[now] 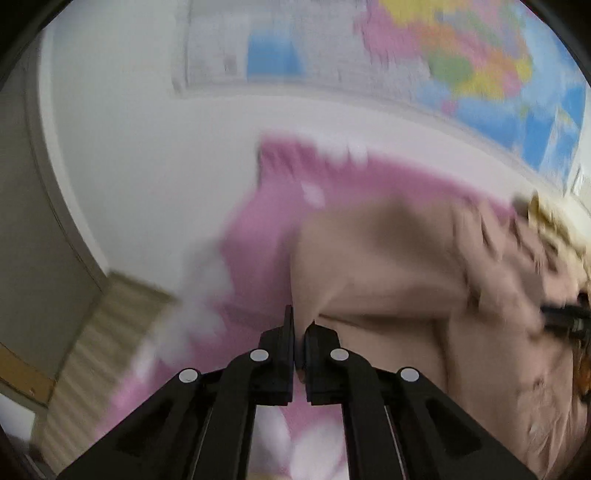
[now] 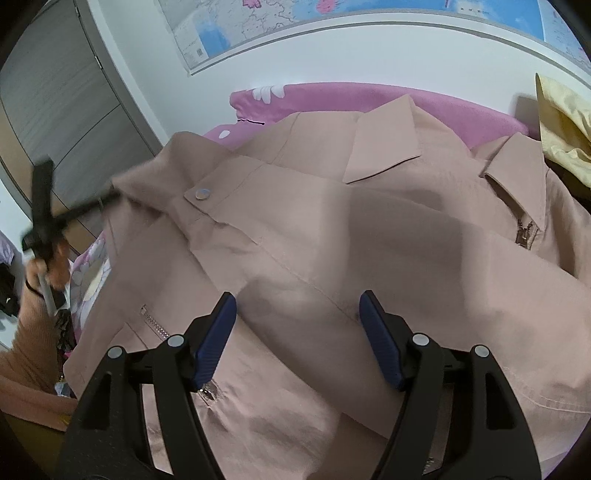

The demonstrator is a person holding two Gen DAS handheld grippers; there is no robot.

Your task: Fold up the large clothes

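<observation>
Garment: one beige jacket lies spread on a pink flowered bed cover, collar toward the wall, hem toward the person.

Left tool: its jaws are pressed almost together on a fold of the jacket's cloth; the left wrist view is blurred, so which edge of the jacket it holds I cannot tell for sure. In the right wrist view it shows at the jacket's left edge, near the shoulder.

Right tool: its jaws stand wide apart and hold nothing; it hovers over the middle of the jacket's front.

Key relation: the jacket's long axis runs from the right tool away to the collar. The pinched side lies to the left of that tool, so the left tool is the nearer one for bringing this side across the body, in my judgement.

Count: two tools, one jacket, one snap button, two zipper pockets seen, one yellow cloth at the far right, one wall map.
</observation>
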